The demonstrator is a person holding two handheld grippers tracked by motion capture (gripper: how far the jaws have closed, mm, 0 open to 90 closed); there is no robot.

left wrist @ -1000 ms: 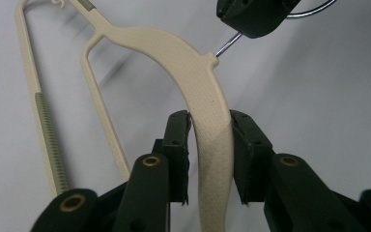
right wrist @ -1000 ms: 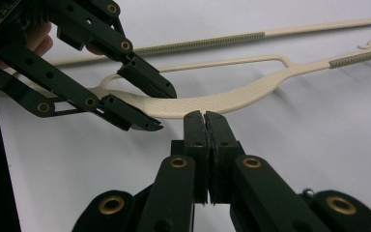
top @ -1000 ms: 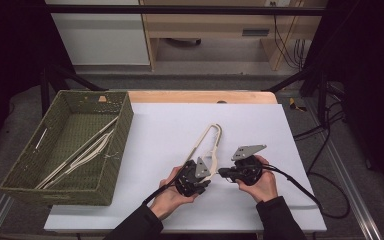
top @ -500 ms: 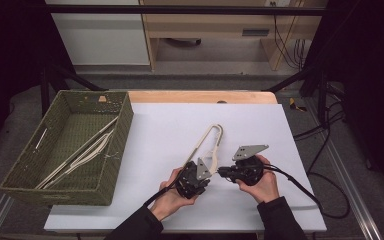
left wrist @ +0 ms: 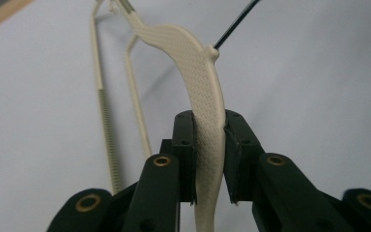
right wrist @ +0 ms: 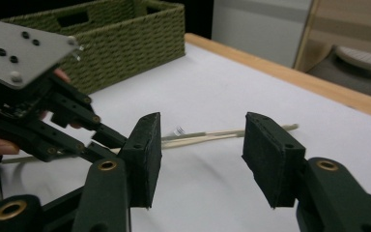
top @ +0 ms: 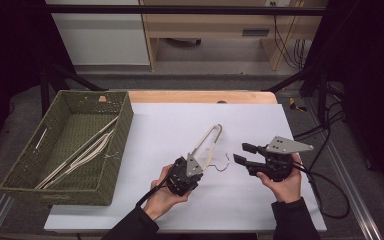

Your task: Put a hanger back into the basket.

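A cream plastic clothes hanger with a dark wire hook lies on the white table, pointing away from me. My left gripper is shut on its near shoulder; in the left gripper view the textured hanger arm runs up between the two pads. My right gripper is held open to the right of the hook, apart from the hanger. In the right gripper view its open jaws frame the hanger's bars, and the left gripper sits at the left.
A green woven basket stands at the table's left and holds several more cream hangers. The table's wooden far edge lies behind. Cables trail off the table at the right.
My right gripper has opened and drawn back to the right, away from the hanger. The left gripper keeps its hold and has barely moved.
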